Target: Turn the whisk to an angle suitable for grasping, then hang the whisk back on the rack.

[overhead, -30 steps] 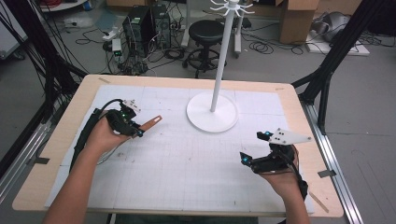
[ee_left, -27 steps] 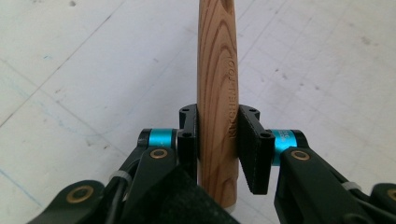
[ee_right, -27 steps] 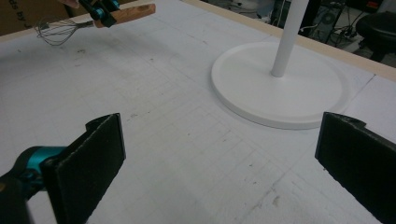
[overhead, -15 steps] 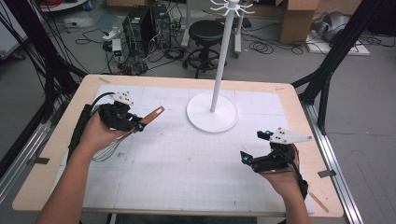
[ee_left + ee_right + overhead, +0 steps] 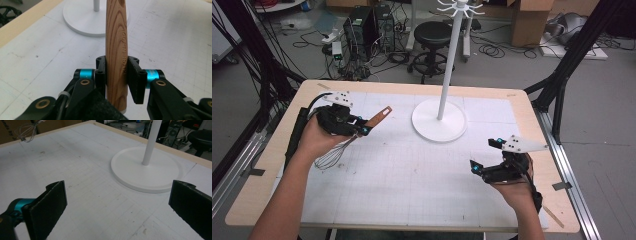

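Since half a second ago, the left gripper (image 5: pixel 362 131) has been lifting the whisk (image 5: pixel 348 140) a little higher and nearer the far left corner of the table (image 5: pixel 272 185), while the right gripper (image 5: pixel 476 169) is staying where it was. That whisk is being held above the white gridded mat (image 5: pixel 412 175), its wooden handle (image 5: pixel 116 47) pointing up and toward the stand's round white base (image 5: pixel 439 121), its wire loops hanging low under the person's left hand (image 5: pixel 314 140), just over the mat. In the left gripper view the two black jaws are pressing on either side of the handle, clamped on it about midway along, and the burned-in lettering "KITCHEN TOOL" is running lengthwise down the wood; a hole is showing at the handle's far end. The left forearm is reaching in from the bottom left of the high view, wrist bent so the gripper is aiming to the right and slightly away. The right hand (image 5: pixel 512 187) is resting near the table's right edge, its gripper pointing left across the mat, and in the right gripper view its jaws are standing wide apart with nothing between them, the base and its white pole (image 5: pixel 151 142) lying beyond. No containers are sitting on the table.
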Available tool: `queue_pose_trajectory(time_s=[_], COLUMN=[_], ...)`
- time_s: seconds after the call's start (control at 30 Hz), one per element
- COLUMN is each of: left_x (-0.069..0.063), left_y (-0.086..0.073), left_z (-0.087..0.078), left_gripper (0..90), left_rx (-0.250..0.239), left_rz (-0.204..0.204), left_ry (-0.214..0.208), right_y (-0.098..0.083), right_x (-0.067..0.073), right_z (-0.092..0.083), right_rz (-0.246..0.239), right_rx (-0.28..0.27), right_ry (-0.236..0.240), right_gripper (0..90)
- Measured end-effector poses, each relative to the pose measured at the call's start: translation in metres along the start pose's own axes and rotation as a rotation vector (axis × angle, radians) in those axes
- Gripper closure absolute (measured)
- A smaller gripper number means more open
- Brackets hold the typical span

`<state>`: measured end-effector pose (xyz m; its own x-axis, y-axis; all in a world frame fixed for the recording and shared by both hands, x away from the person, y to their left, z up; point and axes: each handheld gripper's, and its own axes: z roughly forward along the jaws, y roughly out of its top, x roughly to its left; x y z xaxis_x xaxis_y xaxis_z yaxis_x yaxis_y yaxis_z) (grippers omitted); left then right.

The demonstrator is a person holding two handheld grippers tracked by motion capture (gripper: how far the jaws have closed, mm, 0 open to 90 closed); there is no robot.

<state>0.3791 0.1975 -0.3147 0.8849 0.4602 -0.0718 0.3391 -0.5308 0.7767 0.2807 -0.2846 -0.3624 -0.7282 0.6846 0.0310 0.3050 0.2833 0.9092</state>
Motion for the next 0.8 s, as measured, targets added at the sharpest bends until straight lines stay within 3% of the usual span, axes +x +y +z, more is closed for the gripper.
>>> queue_pose_trajectory(time_s=[0.17,0.47,0.8], left_x=[0.001,0.002,-0.005], left_y=[0.000,0.009,0.050], left_z=[-0.001,-0.003,0.002], left_gripper=[70.9,70.9,70.9], left_rx=[-0.019,-0.121,-0.209], left_rz=[-0.005,-0.013,0.037], left_ry=[-0.003,-0.057,-0.093], right_y=[0.001,-0.001,-0.003], right_x=[0.000,0.001,0.004], right_z=[0.003,0.005,0.002], right_rz=[-0.004,-0.004,-0.013], right_rx=[0.006,0.012,0.014], right_ry=[0.006,0.010,0.015], right_gripper=[0.4,0.4,0.4])
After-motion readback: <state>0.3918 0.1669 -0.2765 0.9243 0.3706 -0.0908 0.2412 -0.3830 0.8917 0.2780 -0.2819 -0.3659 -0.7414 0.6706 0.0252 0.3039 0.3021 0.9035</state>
